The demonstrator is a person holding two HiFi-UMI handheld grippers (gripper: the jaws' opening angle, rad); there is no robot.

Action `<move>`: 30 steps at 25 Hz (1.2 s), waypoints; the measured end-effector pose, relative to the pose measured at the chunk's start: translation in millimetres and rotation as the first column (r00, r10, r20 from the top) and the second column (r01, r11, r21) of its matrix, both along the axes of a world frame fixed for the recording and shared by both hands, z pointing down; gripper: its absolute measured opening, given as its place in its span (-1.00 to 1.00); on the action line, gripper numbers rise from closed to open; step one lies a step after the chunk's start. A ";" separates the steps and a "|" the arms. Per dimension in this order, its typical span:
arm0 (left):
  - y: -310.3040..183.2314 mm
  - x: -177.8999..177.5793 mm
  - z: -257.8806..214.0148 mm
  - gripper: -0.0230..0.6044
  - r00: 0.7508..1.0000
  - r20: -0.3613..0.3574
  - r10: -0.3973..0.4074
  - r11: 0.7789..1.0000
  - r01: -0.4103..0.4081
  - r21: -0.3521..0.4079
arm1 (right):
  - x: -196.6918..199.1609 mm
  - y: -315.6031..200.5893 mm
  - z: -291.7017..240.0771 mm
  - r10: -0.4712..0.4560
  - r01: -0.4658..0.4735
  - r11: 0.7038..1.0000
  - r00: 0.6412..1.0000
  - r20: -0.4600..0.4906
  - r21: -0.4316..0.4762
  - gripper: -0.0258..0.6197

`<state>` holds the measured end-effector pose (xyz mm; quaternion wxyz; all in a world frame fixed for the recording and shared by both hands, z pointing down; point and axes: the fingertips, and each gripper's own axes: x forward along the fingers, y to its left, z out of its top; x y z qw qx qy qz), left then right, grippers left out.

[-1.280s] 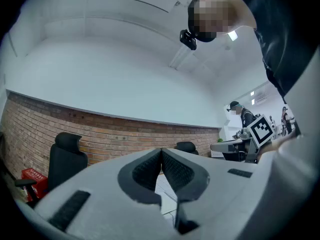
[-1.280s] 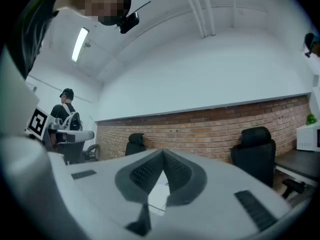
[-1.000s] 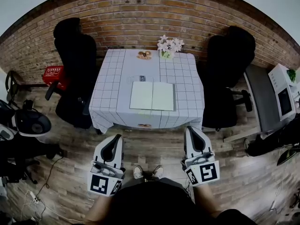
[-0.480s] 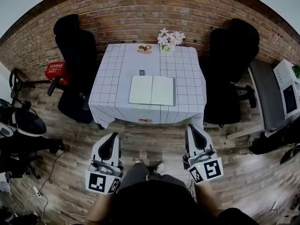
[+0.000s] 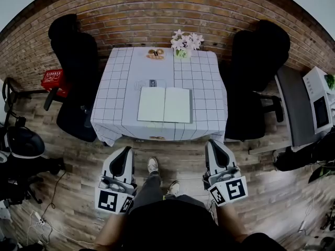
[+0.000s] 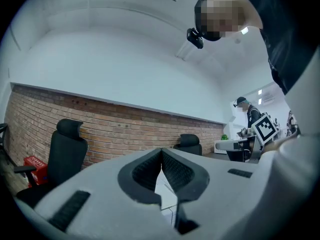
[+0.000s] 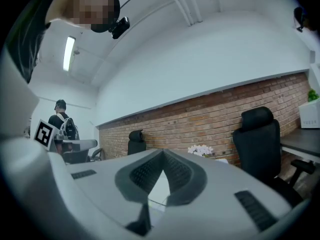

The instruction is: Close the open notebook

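Observation:
The open notebook [image 5: 165, 104] lies flat on the checked tablecloth [image 5: 115, 109], its pale pages facing up, near the table's front edge. Both grippers hover over the wooden floor, short of the table and apart from the notebook. My left gripper [image 5: 125, 153] is below the table's front left corner, with its jaws together and nothing between them [image 6: 161, 152]. My right gripper [image 5: 214, 146] is below the front right corner; its tips also meet and hold nothing [image 7: 163, 153]. Both point level toward the table.
White flowers [image 5: 184, 41] and a small brown item [image 5: 155, 53] stand at the table's far edge, and a small card [image 5: 152, 82] lies mid-table. Black chairs [image 5: 73, 51] [image 5: 261, 51] flank the table. A red basket [image 5: 52, 79] is at the left, a grey desk [image 5: 293, 103] at the right.
The person has stepped forward, one foot now ahead. Both grippers have come closer to the table's front edge and slightly lower. The jaws stay together and the notebook has not moved.

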<state>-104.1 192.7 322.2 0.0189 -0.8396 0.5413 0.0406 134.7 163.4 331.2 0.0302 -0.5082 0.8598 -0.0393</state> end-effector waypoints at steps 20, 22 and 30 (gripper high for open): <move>-193.5 -73.8 5.0 -0.85 0.987 -0.111 0.119 0.993 -0.119 0.006 | -76.4 -157.1 -9.2 0.097 -0.101 0.994 0.993 -0.072 -0.047 -0.88; -200.4 -71.8 6.7 -0.85 0.985 -0.120 0.123 0.992 -0.124 -0.002 | -71.1 -163.0 -6.1 0.109 -0.114 0.992 0.991 -0.080 -0.061 -0.88; -214.2 -59.2 5.2 -0.85 0.989 -0.107 0.104 0.994 -0.107 -0.019 | -49.6 -191.1 5.4 0.115 -0.121 0.990 0.990 -0.081 -0.075 -0.88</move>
